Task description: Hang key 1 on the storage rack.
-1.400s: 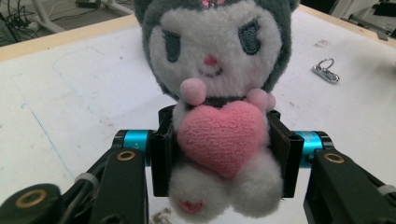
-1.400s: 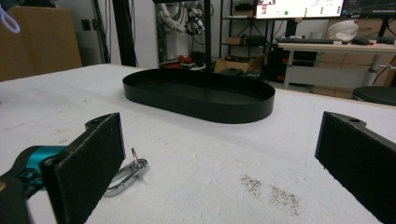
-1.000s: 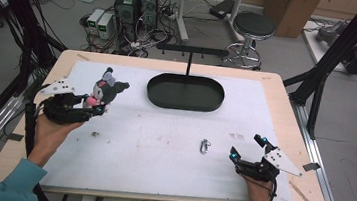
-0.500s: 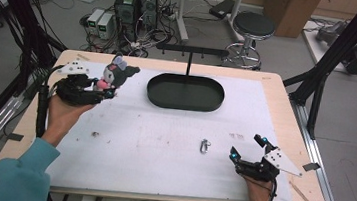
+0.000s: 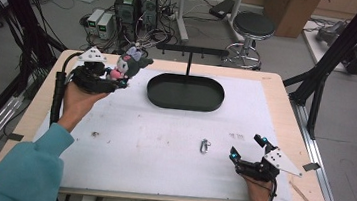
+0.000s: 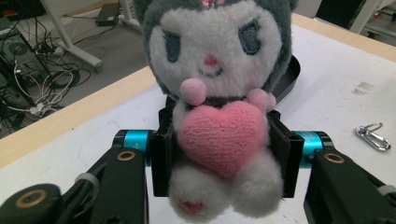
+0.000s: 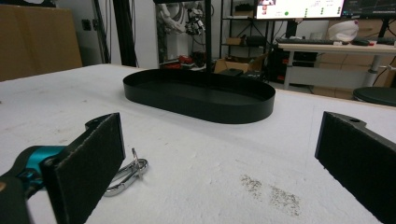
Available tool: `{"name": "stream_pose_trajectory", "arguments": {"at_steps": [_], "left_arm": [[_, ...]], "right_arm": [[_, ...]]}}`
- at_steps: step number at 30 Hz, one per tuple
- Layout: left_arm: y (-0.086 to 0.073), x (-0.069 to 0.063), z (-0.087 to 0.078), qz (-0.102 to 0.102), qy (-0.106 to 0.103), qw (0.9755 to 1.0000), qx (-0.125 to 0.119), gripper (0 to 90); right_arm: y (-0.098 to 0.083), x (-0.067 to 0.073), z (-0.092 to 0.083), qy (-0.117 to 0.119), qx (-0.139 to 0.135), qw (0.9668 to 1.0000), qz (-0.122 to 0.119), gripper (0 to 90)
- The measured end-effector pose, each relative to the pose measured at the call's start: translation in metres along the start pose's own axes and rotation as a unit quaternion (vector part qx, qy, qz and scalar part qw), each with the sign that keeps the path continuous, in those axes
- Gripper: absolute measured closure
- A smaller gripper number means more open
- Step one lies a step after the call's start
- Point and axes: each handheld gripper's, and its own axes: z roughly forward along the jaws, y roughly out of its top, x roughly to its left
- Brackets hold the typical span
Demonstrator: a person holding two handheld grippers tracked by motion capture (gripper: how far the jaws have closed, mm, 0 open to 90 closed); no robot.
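The left gripper [image 5: 118, 76] is clamped on a plush toy [image 5: 129, 64], a grey-hooded, white-faced character hugging a pink heart. In the left gripper view the two black pads [image 6: 161, 158] press into the toy's sides at heart height, so the jaws stand at a middling width, stopped by the stuffed body [image 6: 219, 140]. From above, the toy is lifted off the white mat [image 5: 162, 144], at about ten o'clock on the table, just to the nine-o'clock side of the black oval tray [image 5: 185, 92] and not touching it.

The right gripper [image 5: 248, 147] rests low at about five o'clock on the mat, held in the person's right hand [image 5: 257, 186]. Its jaws are spread wide and hold nothing; in the right gripper view the left pad [image 7: 88, 161] and right pad [image 7: 359, 158] stand far apart with bare mat between them. A small silver carabiner clip [image 5: 204, 146] lies flat on the mat at its nine o'clock, near the left pad but apart from it [image 7: 127, 176].

No brand or label can be read on the toy, the tray or the grippers. A monitor [image 7: 299, 8] far back in the right gripper view carries writing too small to make out.

The toy's hood top is cut off by the upper edge in the left gripper view, and its back is hidden. The tray's floor is partly hidden behind its near wall in the right gripper view. Grey speckles [image 7: 271, 191] mark the mat; what they are is unclear.
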Motion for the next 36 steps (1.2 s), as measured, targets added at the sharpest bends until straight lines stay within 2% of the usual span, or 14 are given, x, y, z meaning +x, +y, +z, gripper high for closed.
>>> {"name": "stream_pose_trajectory", "arguments": {"at_steps": [4, 9, 16, 36], "left_arm": [[0.006, 0.001, 0.009, -0.005, 0.001, 1.0, 0.003, 52.9], [0.019, -0.001, 0.023, 0.003, 0.005, 1.0, 0.005, 52.9], [0.031, -0.001, 0.037, -0.002, 0.008, 0.9999, 0.006, 53.0], [0.054, -0.004, 0.064, -0.004, 0.018, 0.9997, 0.017, 52.9]], "right_arm": [[0.0, 0.0, 0.0, -0.001, 0.001, 1.0, 0.0, 0.7], [0.0, 0.0, 0.0, -0.001, 0.001, 1.0, 0.002, 0.7], [0.0, 0.001, 0.0, -0.002, 0.0, 1.0, 0.002, 0.7], [0.0, 0.001, 0.0, -0.002, -0.002, 1.0, -0.001, 0.7]]}}
